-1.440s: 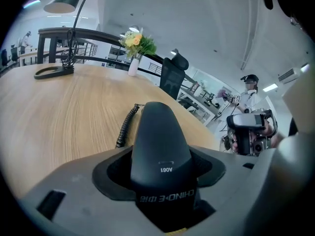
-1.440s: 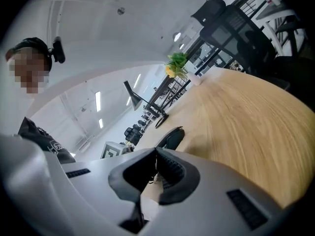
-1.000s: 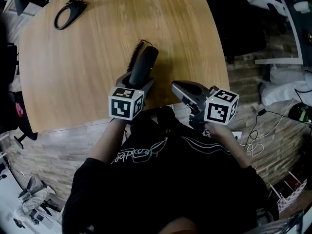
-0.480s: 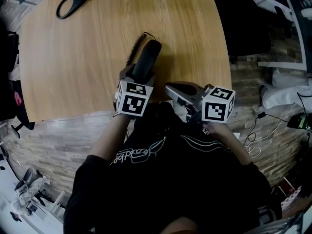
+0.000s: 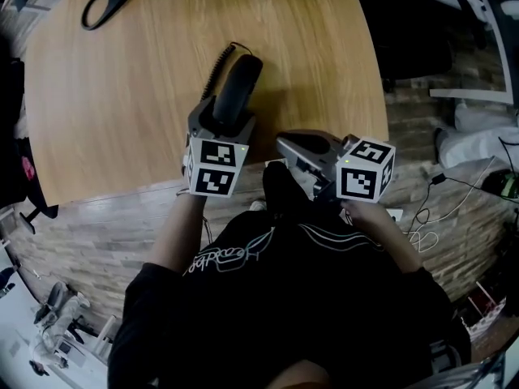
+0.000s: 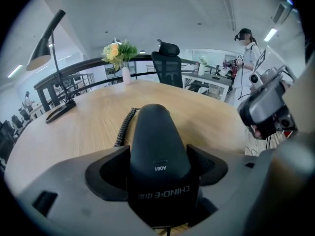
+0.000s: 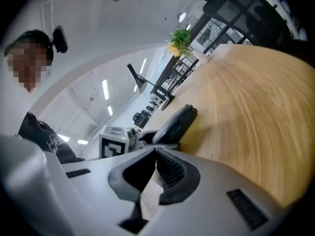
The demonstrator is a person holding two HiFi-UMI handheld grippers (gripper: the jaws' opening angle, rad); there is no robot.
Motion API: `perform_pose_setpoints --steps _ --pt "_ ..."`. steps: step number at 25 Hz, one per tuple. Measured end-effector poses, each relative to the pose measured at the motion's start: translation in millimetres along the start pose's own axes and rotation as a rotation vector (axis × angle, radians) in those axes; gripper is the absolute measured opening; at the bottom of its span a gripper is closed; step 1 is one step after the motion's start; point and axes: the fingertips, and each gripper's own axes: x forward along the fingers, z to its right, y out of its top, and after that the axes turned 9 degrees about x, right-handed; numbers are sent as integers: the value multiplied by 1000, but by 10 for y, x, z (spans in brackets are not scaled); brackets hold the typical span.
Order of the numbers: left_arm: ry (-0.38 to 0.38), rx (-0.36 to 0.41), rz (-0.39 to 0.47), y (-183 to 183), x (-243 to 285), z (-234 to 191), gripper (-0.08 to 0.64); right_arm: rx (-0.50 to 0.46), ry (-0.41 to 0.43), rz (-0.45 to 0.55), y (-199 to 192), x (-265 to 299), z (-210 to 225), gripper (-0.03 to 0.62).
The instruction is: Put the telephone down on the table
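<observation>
Item: black telephone handset [image 5: 235, 91], lying lengthwise on the wooden table [image 5: 122, 104], near the edge closest to the person.
Handset, ends: near end between the left gripper's jaws; far end points toward the middle of the table.
Cord: coiled cord [image 5: 216, 70], running along the tabletop on the handset's left side.
Left gripper [image 5: 220, 120]: angled down at the table edge; jaws spread wide and just now opening; the handset sits between them, with the pads close by its sides.
Right gripper [image 5: 284, 144]: off the table edge, in front of the person's body; jaws drawn together to a narrow slit, with nothing between them.
Change, left: the marker cube [image 5: 212, 167] has rolled since a second ago; two faces now show one above the other.
Change, right: much where it was, at the table's edge.
Also on table: black lamp base [image 5: 101, 6] at the far left corner; vase of flowers [image 6: 119, 55] on the far side.
</observation>
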Motion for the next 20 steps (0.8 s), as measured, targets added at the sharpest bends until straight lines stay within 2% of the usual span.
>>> perform_pose_setpoints --steps 3,9,16,20 --pt "-39 -13 39 33 -94 37 345 -81 -92 -31 -113 -6 67 40" --pt "-65 -49 108 67 -675 -5 348 -128 -78 47 -135 -73 -240 40" --pt "-145 -259 289 24 -1702 17 347 -215 -23 139 -280 -92 -884 40" --pt "-179 -305 372 -67 -2281 164 345 -271 10 159 -546 -82 -1341 40"
